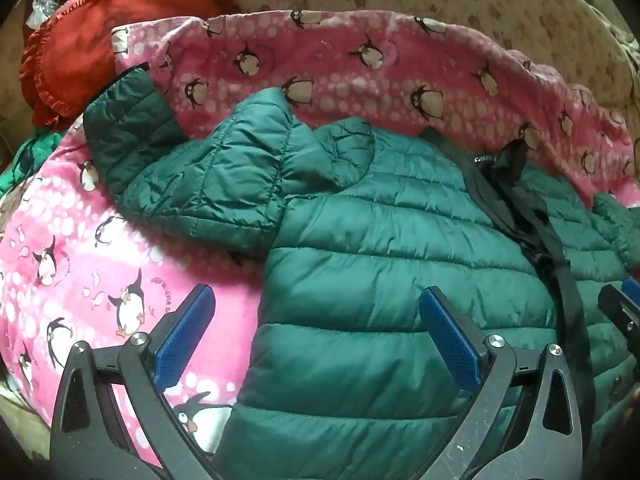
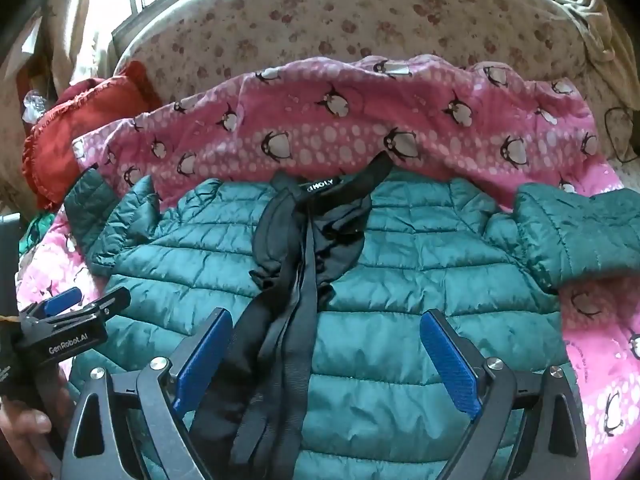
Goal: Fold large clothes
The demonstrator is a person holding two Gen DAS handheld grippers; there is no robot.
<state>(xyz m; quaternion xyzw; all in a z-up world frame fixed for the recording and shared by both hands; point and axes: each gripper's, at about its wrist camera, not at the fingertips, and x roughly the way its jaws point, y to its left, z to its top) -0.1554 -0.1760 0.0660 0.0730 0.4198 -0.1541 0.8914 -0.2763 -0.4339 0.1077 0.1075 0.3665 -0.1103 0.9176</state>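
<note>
The green quilted puffer jacket [image 2: 400,280] lay spread front-up on the pink penguin blanket [image 2: 320,128], sleeves out. Both the left hand-held gripper [image 1: 316,332] and right hand-held gripper [image 2: 324,352] hovered spread, holding nothing. Folding looked unstarted; next probably meant pinching a sleeve [image 1: 208,184] inward.

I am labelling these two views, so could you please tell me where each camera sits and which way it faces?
Left wrist: on the left gripper, angled down over the green jacket's left half and sleeve; its open fingers show, the right gripper at the edge.
Right wrist: on the right gripper, angled down over the black zipper strip; its open fingers, the left gripper and a hand show.
Shared: jacket, pink penguin blanket, red cushion.
</note>
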